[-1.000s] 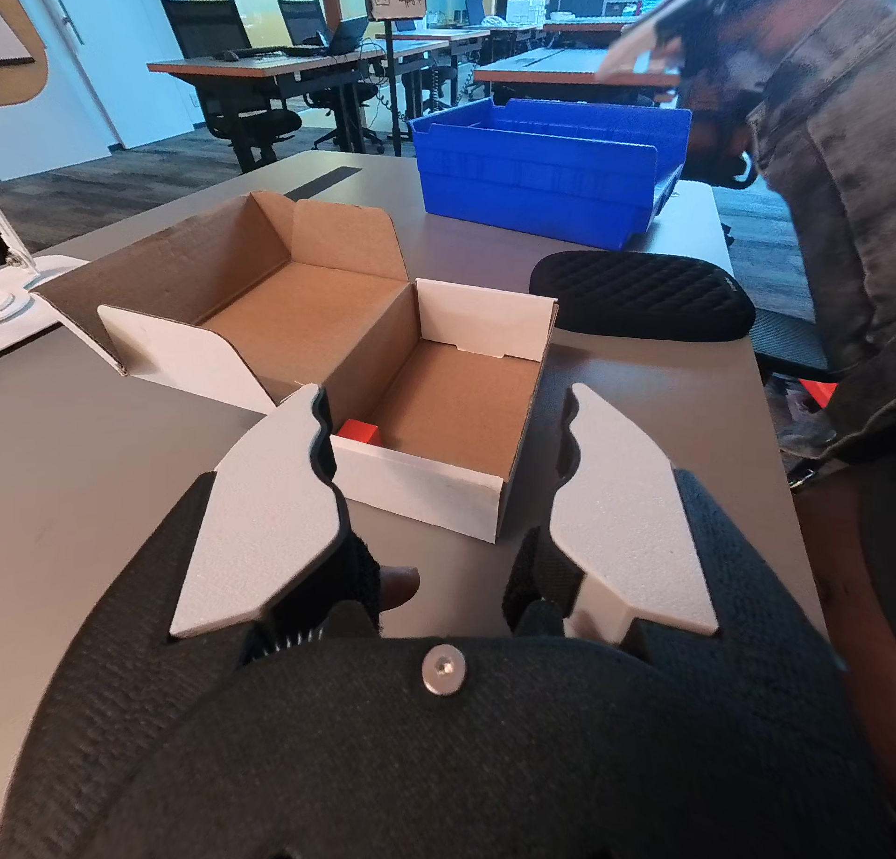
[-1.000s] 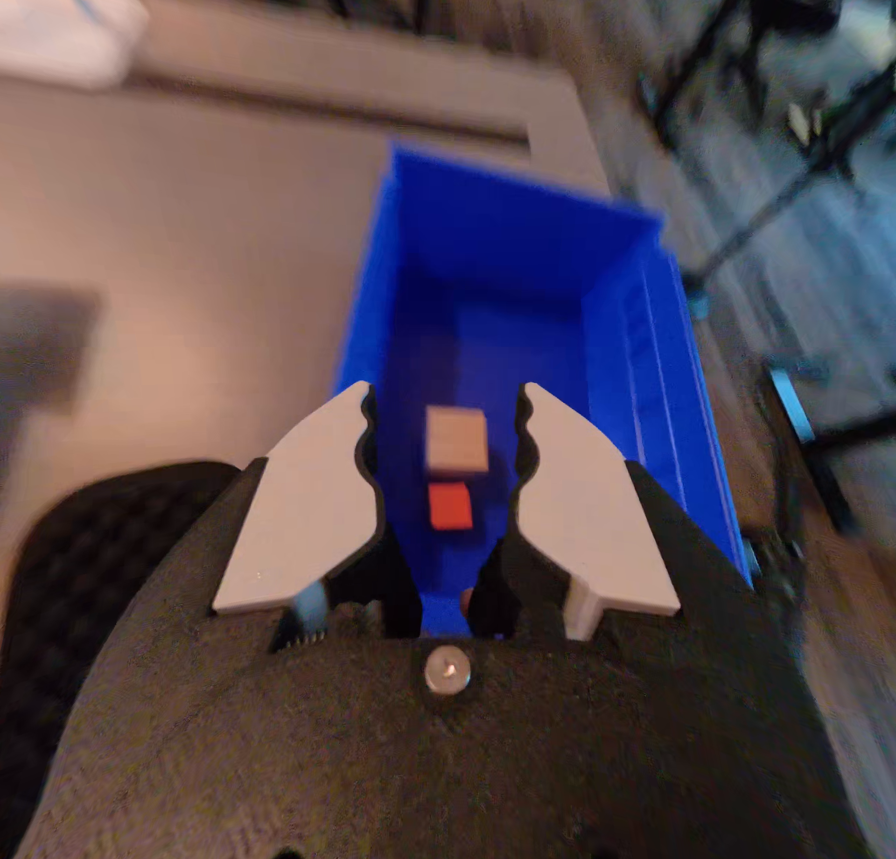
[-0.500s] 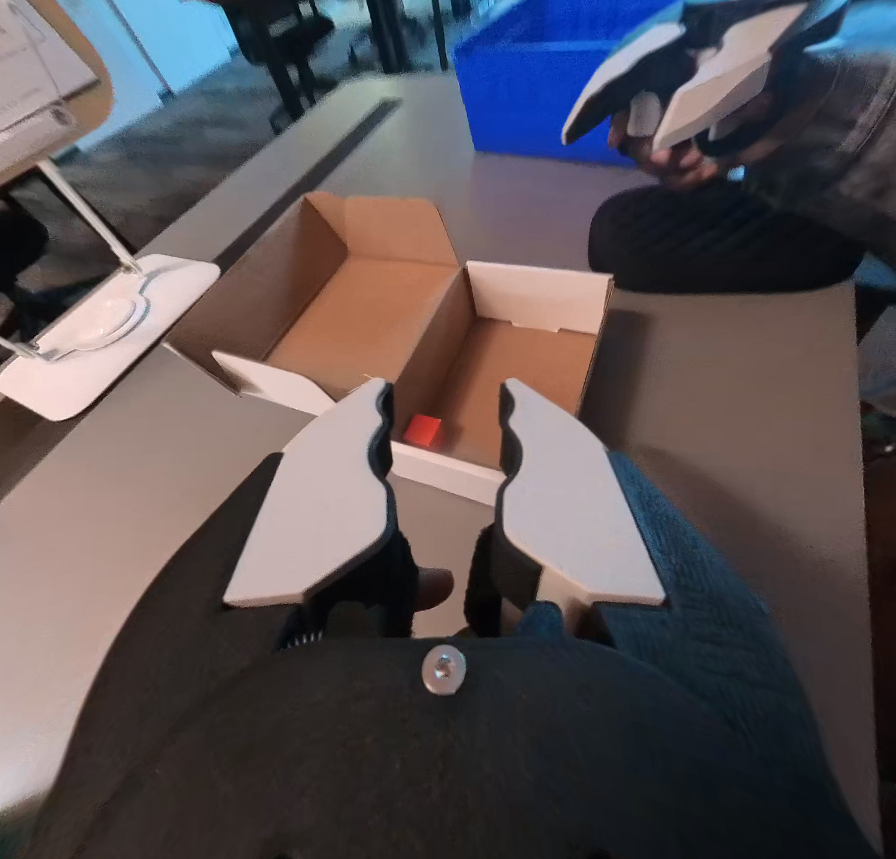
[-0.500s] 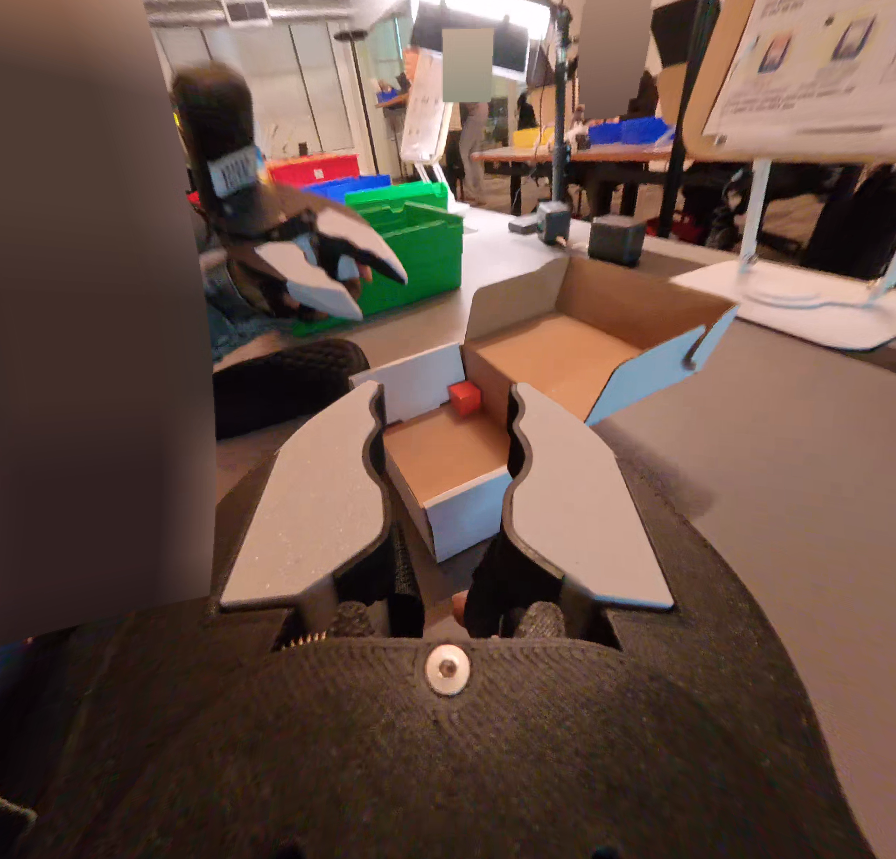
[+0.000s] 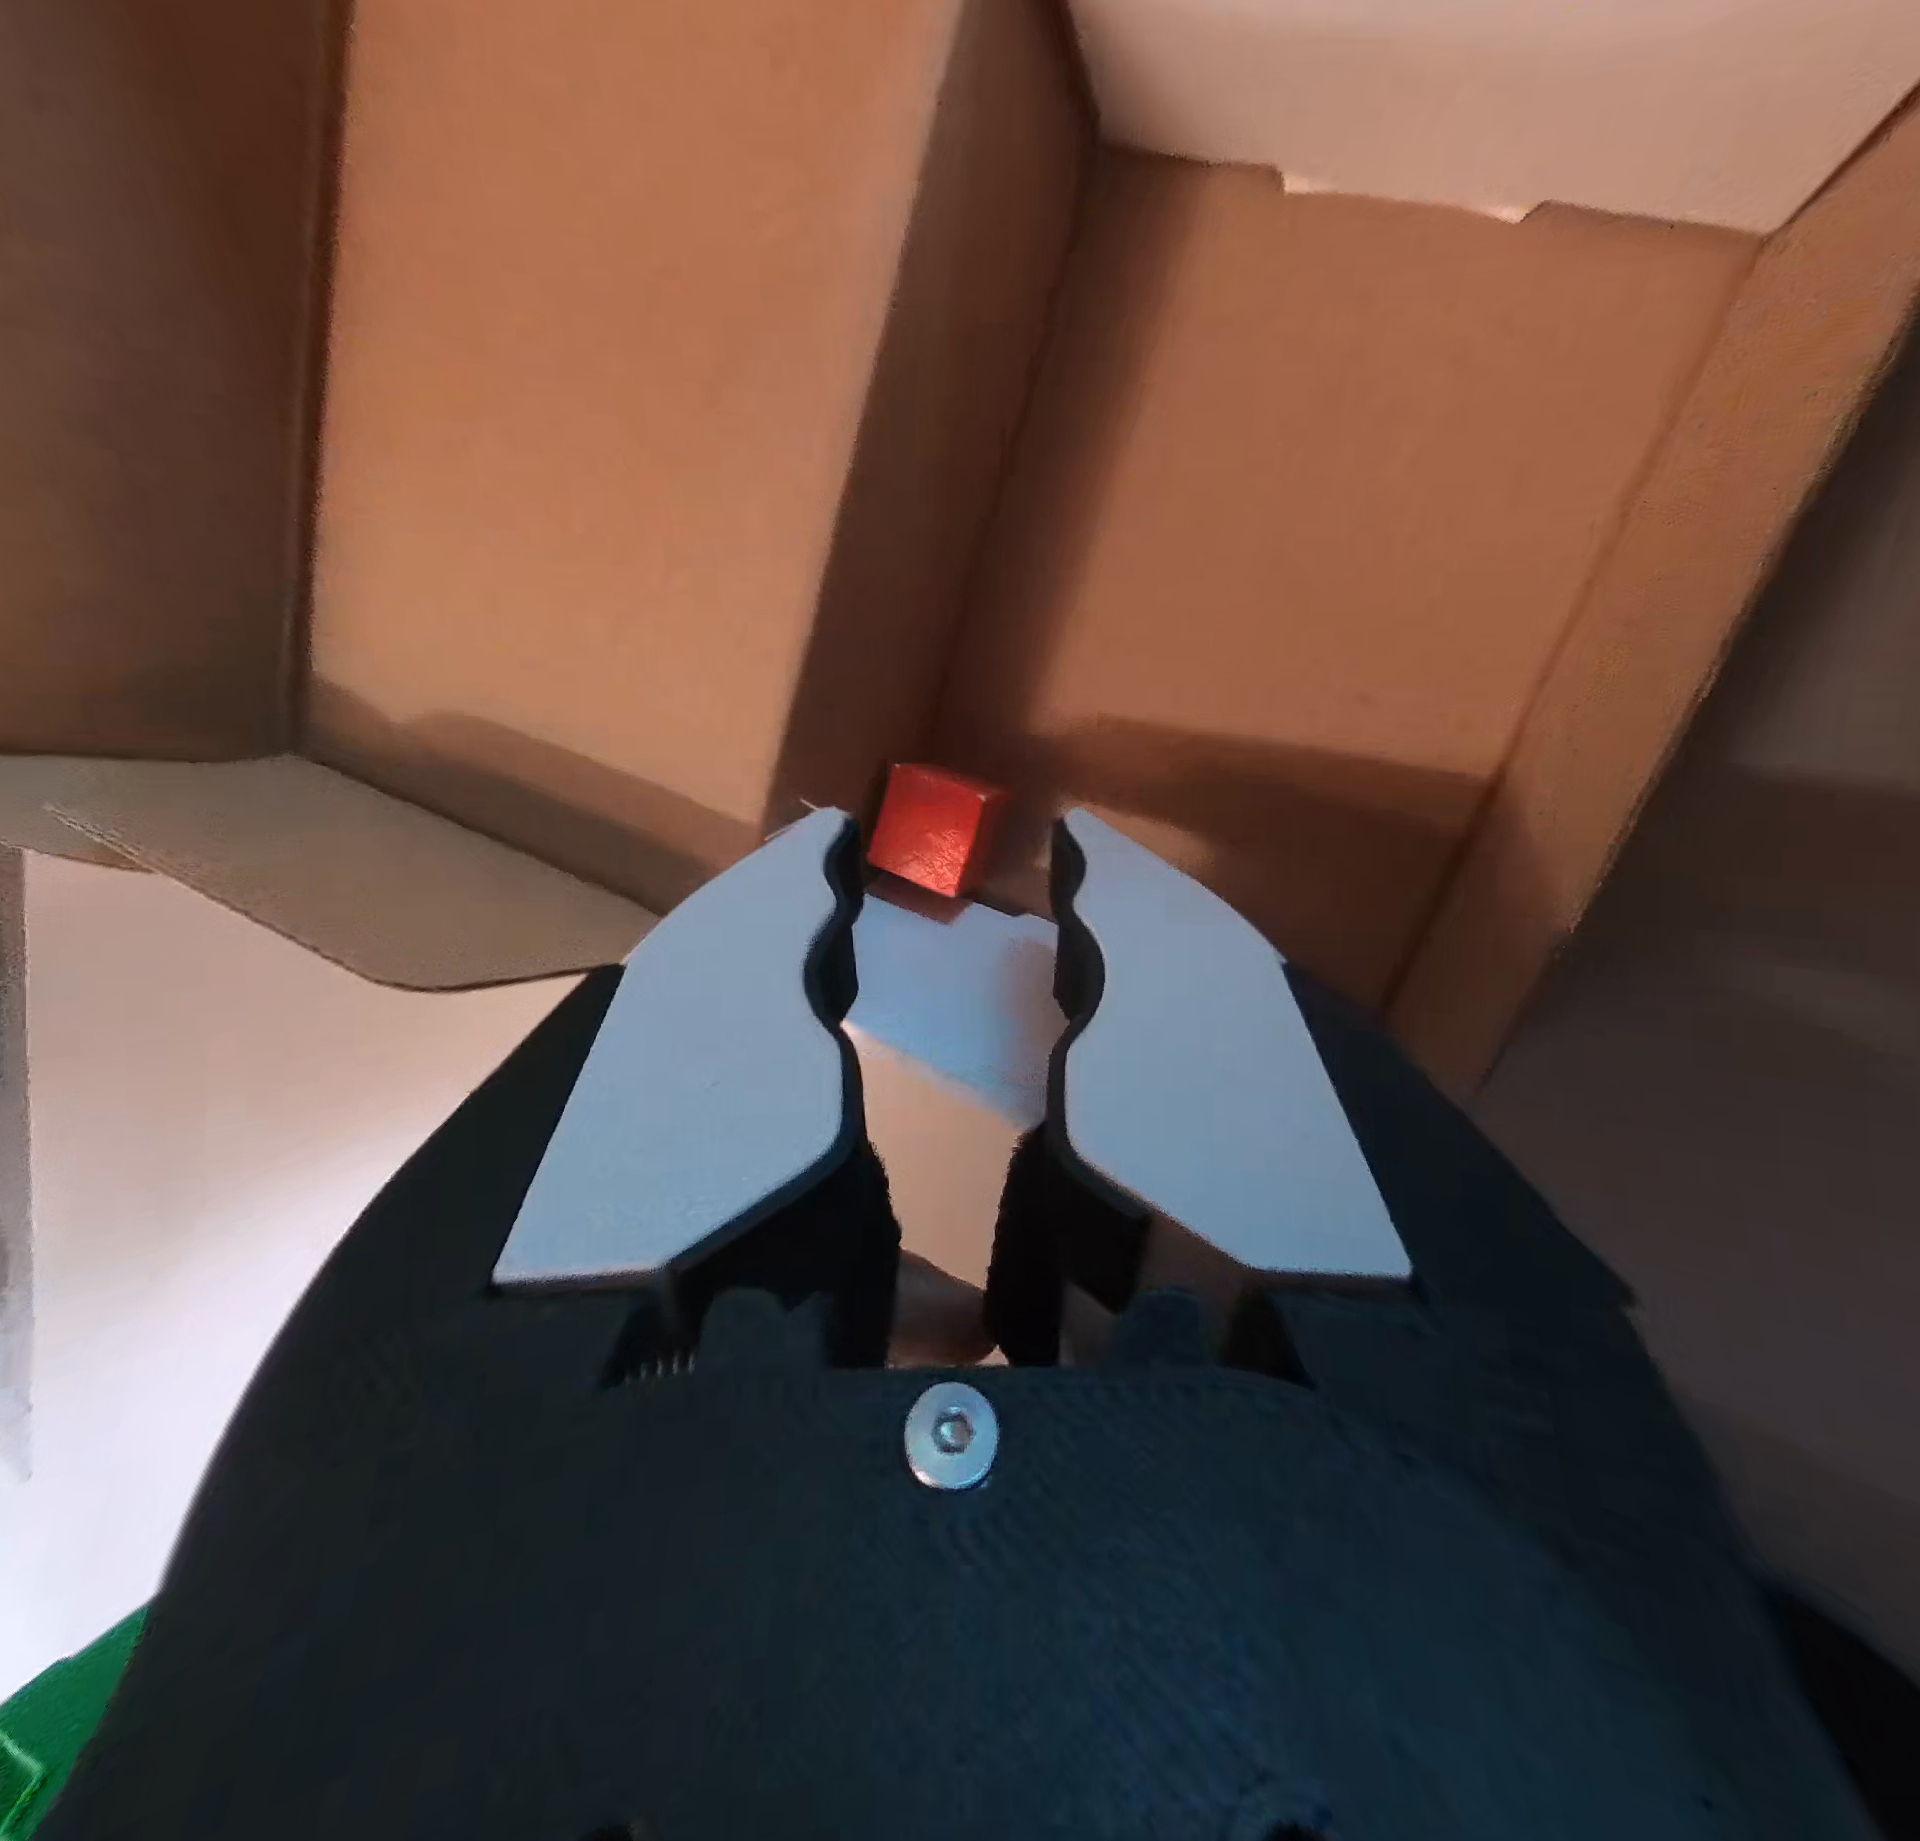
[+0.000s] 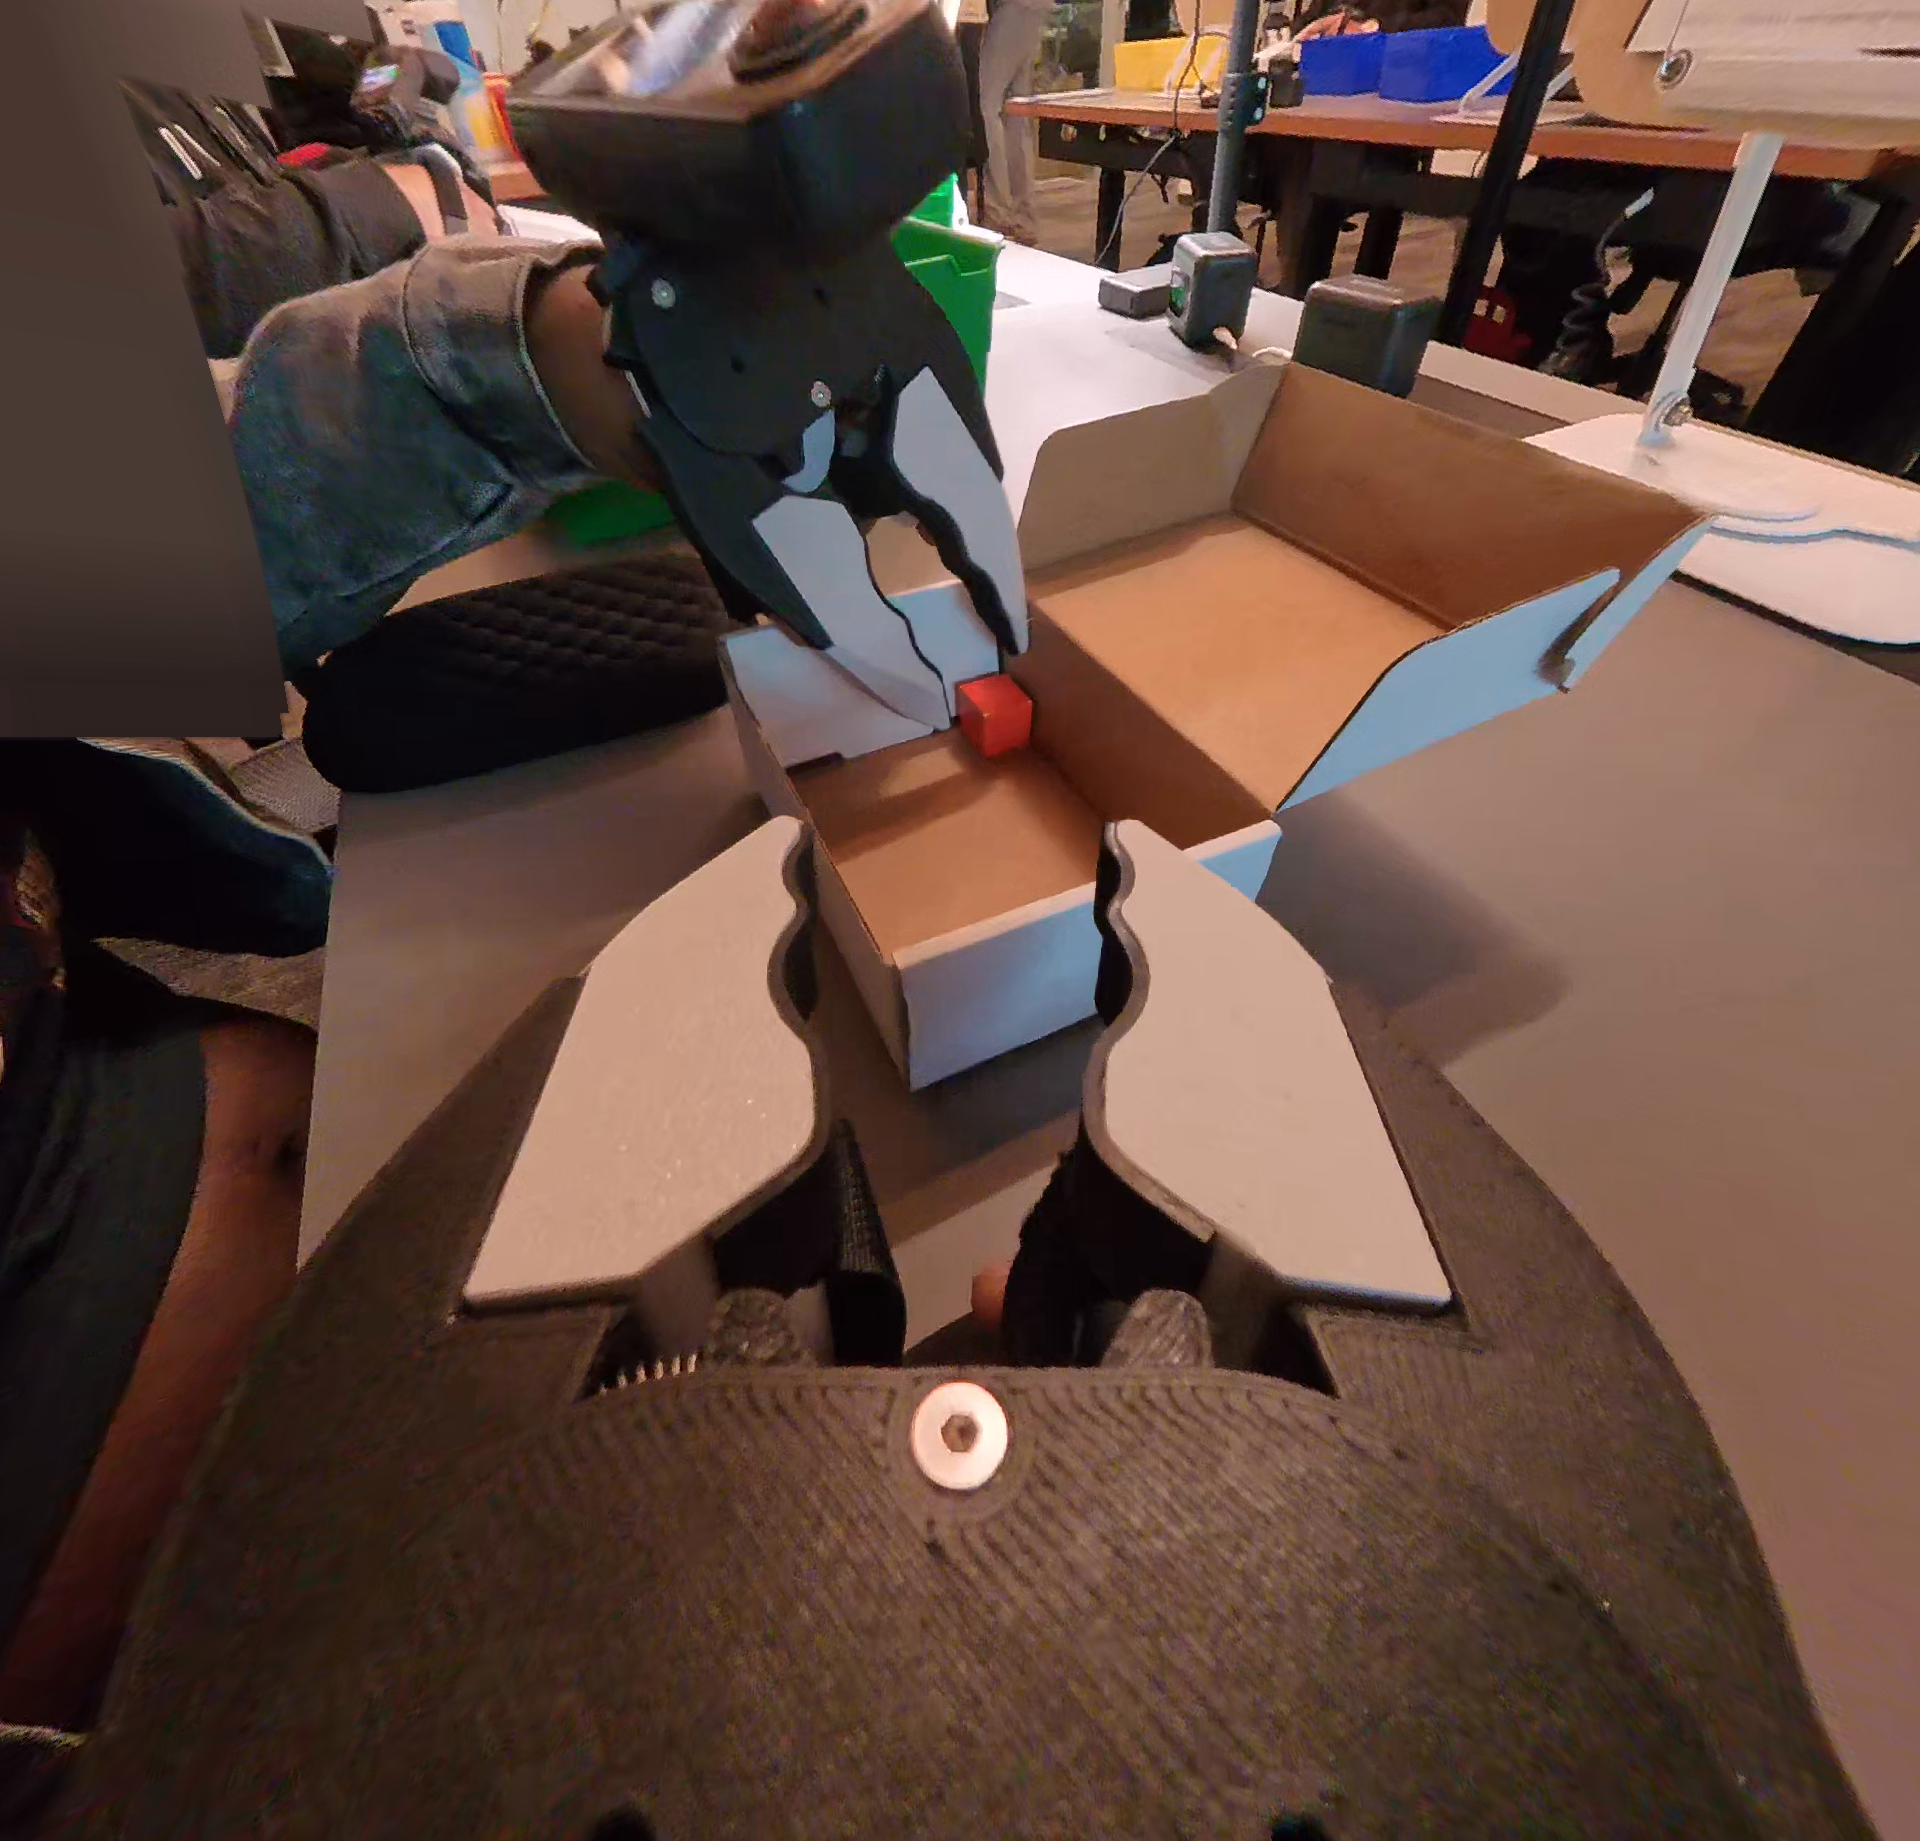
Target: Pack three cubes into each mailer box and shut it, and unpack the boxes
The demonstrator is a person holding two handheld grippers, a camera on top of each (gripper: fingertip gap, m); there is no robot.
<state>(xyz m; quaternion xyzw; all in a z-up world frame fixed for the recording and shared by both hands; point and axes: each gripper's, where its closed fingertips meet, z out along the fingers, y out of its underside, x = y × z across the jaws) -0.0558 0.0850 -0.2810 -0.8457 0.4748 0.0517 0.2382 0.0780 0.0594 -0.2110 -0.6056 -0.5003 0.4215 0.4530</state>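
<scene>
A white mailer box (image 6: 997,981) stands open on the grey table, its brown lid (image 6: 1340,586) folded out to the right. One red cube (image 6: 994,713) sits in the box's far corner against the inner wall. My left gripper (image 6: 971,679) reaches down into the box, open, its tips at the cube. In the left wrist view the cube (image 5: 935,835) lies just past the fingertips of my left gripper (image 5: 951,846), not clamped. My right gripper (image 6: 951,856) is open and empty, hovering in front of the box's near end.
A black quilted pad (image 6: 520,659) lies left of the box under the person's sleeve (image 6: 416,420). A green bin (image 6: 940,264) stands behind it. Small black devices (image 6: 1361,331) and a white sign base (image 6: 1766,513) sit beyond the lid.
My left gripper has dropped from above the table into the box, down to the red cube. My right gripper left the blue bin, turned to the box and has opened a little wider.
</scene>
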